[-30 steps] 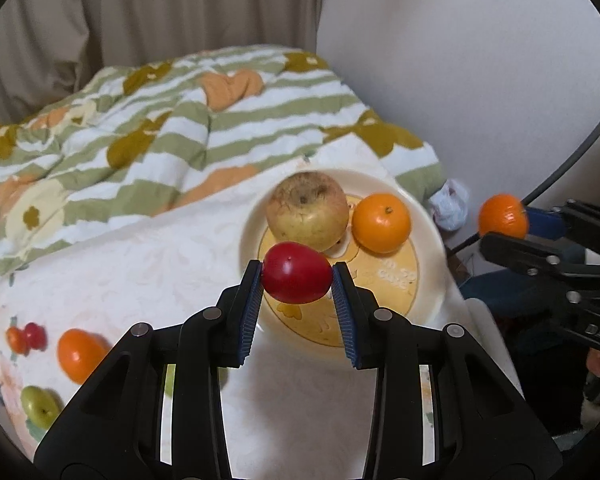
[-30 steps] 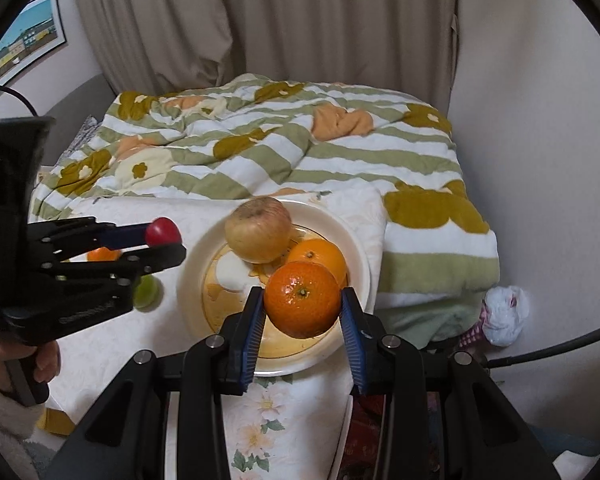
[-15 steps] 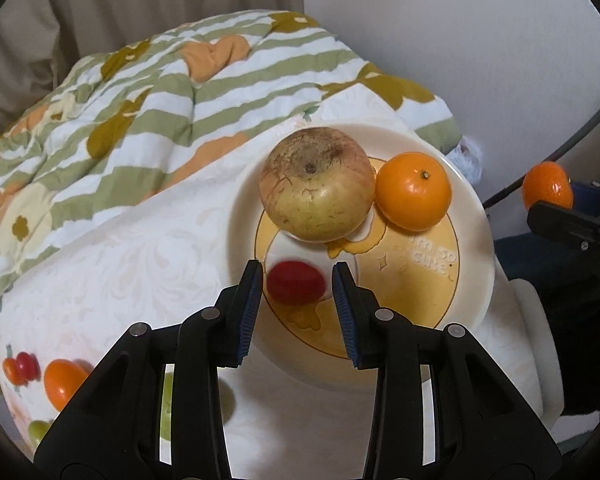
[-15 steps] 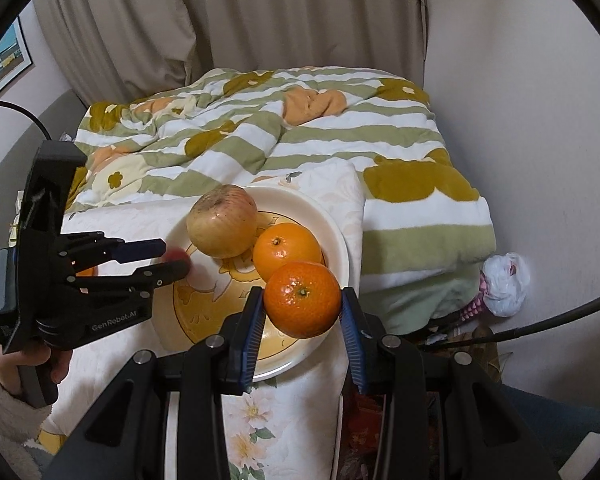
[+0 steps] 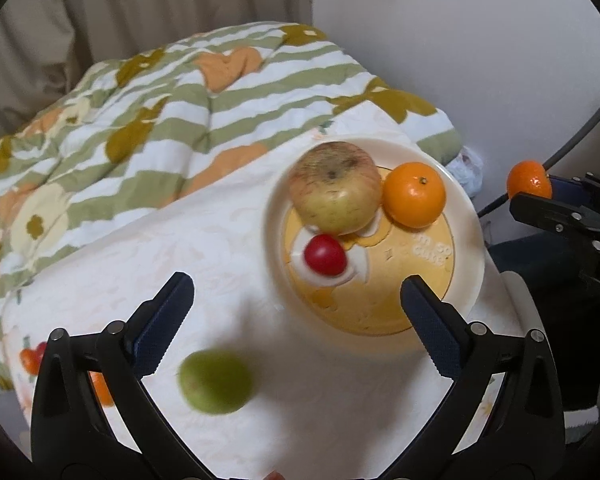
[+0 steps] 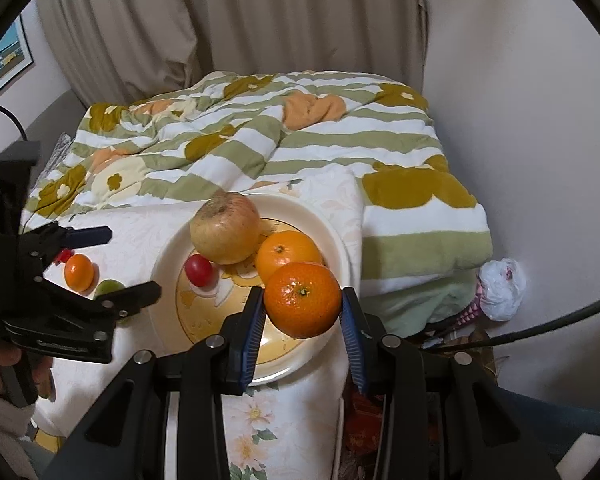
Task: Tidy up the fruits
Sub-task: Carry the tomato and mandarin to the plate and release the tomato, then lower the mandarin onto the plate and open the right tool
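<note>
Three fruits on the plate: seen from the left wrist, the plate (image 5: 466, 216) carries an apple (image 5: 335, 186), a mandarin (image 5: 414, 194) and a small red fruit (image 5: 325, 255) lying just in front of the apple.
Left tool: the left tool (image 5: 296, 320) stands spread wide with nothing between its jaws; they have just been opening, and the red fruit now rests free on the plate, ahead of the fingertips.
Green fruit: a blurred green fruit (image 5: 215, 382) lies on the white worktop cloth (image 5: 180, 240) between the left tool's arms, off the plate.
Right wrist view, held fruit: the right tool (image 6: 303, 304) is clamped on a second mandarin (image 6: 303, 300), carried over the near part of the plate (image 6: 340, 248), not yet set down.
Right wrist view, leftovers: beside the plate, near the left tool (image 6: 130, 264), lie a small orange fruit (image 6: 79, 272) with a red one (image 6: 63, 255) touching or just beside it, and the green fruit (image 6: 109, 287).
Step in hand: by my reading, the red fruit's drop is done and the held mandarin's placing is next.
Next move, right: lower the mandarin into the bare patch at the plate's near side, then ease the jaws apart so it does not roll off the rim.
Next move, left: turn to the green fruit, the closest stray, and close on it squarely, since round fruit may slip.
</note>
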A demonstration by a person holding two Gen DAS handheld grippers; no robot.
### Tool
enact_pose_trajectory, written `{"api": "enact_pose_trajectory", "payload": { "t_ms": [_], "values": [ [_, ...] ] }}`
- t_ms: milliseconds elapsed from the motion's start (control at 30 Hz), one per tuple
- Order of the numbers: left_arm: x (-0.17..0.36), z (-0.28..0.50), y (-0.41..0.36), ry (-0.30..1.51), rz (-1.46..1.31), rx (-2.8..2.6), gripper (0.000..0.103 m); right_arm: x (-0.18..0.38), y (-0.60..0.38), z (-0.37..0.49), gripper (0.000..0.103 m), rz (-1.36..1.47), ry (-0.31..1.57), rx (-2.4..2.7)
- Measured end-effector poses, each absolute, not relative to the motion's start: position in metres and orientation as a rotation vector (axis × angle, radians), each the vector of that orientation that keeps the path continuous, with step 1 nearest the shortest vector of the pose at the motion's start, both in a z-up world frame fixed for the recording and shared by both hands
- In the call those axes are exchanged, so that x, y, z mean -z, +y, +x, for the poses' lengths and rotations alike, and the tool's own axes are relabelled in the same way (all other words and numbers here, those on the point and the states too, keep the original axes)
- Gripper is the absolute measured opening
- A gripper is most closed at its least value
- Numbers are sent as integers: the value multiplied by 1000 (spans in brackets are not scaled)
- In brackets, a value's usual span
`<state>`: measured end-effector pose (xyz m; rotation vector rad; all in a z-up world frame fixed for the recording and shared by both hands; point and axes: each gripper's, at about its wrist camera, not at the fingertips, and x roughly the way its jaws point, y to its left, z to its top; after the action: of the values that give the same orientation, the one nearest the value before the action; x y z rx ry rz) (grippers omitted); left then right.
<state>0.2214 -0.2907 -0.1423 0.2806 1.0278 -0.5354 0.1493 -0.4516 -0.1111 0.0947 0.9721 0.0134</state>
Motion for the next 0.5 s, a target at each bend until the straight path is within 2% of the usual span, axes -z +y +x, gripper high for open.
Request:
{"api": "enact_pose_trajectory", "payload": {
  "t_ms": [500],
  "values": [
    [126, 202, -227, 1019, 248, 357, 103, 154, -411, 177, 34, 84, 1009, -158]
  ]
}}
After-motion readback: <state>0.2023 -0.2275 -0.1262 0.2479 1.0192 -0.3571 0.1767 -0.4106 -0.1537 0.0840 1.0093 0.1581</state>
